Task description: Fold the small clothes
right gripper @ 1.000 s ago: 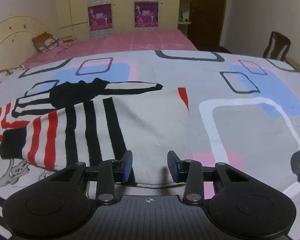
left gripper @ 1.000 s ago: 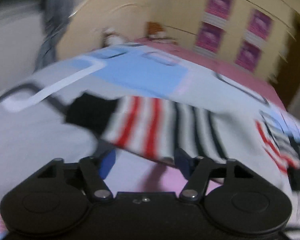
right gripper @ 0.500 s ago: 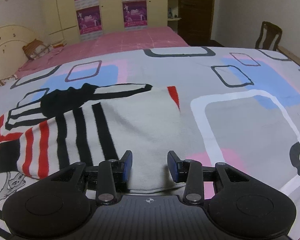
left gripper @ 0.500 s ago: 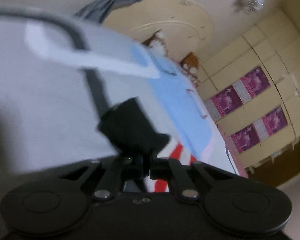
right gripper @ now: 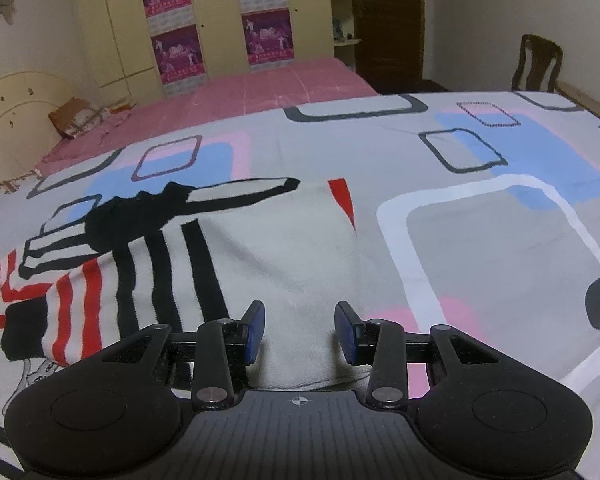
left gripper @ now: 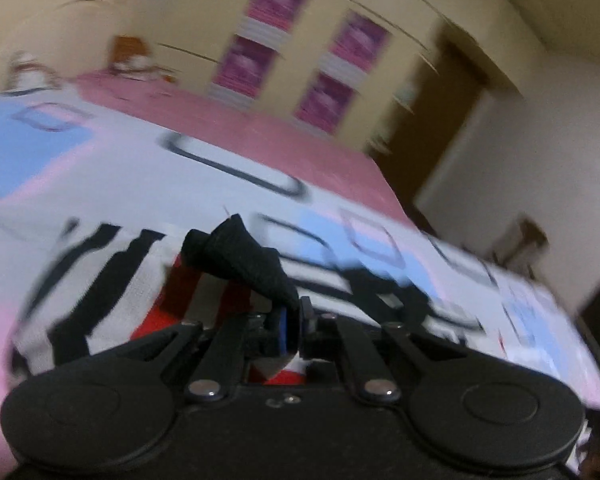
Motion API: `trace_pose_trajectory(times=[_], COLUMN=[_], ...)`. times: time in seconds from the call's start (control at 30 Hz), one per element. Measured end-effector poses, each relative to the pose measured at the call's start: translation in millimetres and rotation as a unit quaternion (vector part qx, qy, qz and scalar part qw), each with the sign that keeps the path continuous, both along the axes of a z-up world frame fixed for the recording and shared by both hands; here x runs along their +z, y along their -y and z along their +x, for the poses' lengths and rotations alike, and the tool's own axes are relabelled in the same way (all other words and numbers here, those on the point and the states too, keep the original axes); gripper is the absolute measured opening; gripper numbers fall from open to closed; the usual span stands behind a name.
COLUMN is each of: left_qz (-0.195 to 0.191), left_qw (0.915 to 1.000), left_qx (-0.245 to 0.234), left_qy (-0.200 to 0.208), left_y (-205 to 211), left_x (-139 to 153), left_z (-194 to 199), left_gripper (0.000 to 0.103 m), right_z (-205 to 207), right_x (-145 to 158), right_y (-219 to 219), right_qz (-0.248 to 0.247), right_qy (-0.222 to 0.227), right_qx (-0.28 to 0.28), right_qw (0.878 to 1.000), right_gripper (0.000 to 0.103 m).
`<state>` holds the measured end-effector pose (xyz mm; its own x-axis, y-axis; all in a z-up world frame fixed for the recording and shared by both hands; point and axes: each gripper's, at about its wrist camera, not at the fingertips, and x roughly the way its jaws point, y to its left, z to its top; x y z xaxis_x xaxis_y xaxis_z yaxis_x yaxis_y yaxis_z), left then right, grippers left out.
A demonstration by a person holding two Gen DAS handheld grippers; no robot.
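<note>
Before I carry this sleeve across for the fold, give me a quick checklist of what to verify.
1. Left gripper shut on the black cuff: ok.
2. Cuff lifted off the striped sweater: ok, it stands up above the gripper.
3. Right gripper gripping the hem: not ok, it is open with the white hem between its fingers.
4. Sweater body flat on the patterned bedsheet: ok in the right wrist view.
5. Far sleeve laid straight: ok.
6. Landing spot for the cuff: cannot tell, the left wrist view is blurred.
</note>
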<state>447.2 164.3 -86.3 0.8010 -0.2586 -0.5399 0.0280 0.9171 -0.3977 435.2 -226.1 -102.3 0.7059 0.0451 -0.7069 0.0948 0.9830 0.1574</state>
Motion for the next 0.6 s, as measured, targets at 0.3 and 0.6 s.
trace_pose_trajectory(times=[0.3, 0.6], left_qz=[0.07, 0.095], left_qw=[0.9898, 0.9728], left_qx=[-0.118, -0.205], left_qy=[-0.038, -0.052], left_y=[136, 201], left_x=[-18, -47], left_z=[28, 31], left_gripper=[0.005, 0.045], right_z=[-14, -31], right_x=[10, 22], right_y=[14, 53], right_qz=[0.025, 0.06], right_qy=[0.015, 0.025], right_qx=[0.007, -0.032], right_qw=[1.0, 0.997], right_gripper=[0.039, 0.075])
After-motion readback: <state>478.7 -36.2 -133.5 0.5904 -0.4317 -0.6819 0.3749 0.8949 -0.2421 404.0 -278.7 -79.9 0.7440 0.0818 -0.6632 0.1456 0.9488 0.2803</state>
